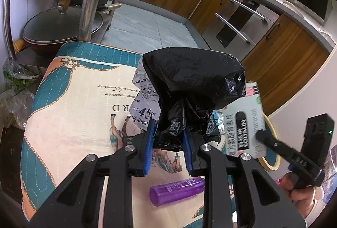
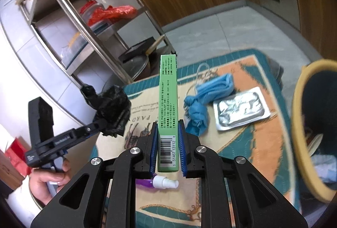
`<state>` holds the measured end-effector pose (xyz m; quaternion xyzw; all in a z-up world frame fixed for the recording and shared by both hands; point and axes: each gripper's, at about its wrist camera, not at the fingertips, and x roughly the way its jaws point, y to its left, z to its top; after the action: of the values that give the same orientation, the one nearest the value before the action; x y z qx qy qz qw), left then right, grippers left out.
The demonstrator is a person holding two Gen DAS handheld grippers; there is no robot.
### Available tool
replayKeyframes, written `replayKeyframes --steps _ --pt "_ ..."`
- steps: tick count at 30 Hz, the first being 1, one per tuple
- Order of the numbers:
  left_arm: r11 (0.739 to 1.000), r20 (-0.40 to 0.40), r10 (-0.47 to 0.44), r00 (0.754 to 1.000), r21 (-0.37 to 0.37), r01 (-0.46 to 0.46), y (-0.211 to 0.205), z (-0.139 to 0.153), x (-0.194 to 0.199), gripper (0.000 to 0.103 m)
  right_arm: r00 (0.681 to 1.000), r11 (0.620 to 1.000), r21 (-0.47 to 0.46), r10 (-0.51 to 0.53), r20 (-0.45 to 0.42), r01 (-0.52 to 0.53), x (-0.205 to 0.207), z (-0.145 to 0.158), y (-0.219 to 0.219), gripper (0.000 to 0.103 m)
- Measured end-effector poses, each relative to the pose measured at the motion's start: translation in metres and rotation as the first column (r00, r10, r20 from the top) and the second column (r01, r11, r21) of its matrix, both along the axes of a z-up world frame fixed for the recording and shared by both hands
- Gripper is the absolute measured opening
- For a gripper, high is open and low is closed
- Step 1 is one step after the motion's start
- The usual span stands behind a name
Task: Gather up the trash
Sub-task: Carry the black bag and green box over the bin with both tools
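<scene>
So the right gripper (image 2: 167, 150) jaws are clamping down on a slim green cardboard medicine box (image 2: 167, 114), blue pads pressing its two broad faces near the barcode end, and the box is sticking straight out ahead of them, off the desk (image 2: 271, 143), not resting on anything. Over on the other side the left gripper (image 1: 168, 148) jaws are squeezing a crumpled black plastic bag (image 1: 189, 80), pinching a bunched-up bit of it while the rest is puffing out in front. Moving outward, plenty is still sitting on the patterned teal and cream cloth covering the desk: a purple translucent spray bottle (image 1: 177, 191) with a white nozzle is lying right under the jaws, a crumpled white printed receipt (image 1: 143, 101) is peeking out from behind the bag, a wadded blue face mask (image 2: 204, 99) is lying further out, and a silver foil blister pack (image 2: 240, 112) is just beside the mask. The round bin with a yellow rim (image 2: 299, 122) is standing off at the right edge of the desk, and something pale seems to be in it already, though I can't tell what. My read: the job is maybe partway, the box is on its way to the bin, and at least four pieces are still waiting.
</scene>
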<state>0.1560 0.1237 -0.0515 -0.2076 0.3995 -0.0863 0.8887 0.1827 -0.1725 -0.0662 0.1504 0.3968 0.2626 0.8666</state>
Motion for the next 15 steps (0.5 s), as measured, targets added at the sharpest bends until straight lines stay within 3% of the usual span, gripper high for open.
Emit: replayKeyframes --steps 8,15 --pt "0.999 0.047 -0.048 0.998 0.004 0.048 -0.016 0.009 -0.005 0.024 0.996 0.998 -0.002 -0.06 0.071 0.06 -0.022 0.032 -0.037 0.019" --pt "0.992 0.099 -0.13 0.987 0.023 0.128 -0.045 0.02 -0.013 0.024 0.988 0.992 0.03 -0.124 0.097 0.122 -0.038 0.04 -0.071 0.019"
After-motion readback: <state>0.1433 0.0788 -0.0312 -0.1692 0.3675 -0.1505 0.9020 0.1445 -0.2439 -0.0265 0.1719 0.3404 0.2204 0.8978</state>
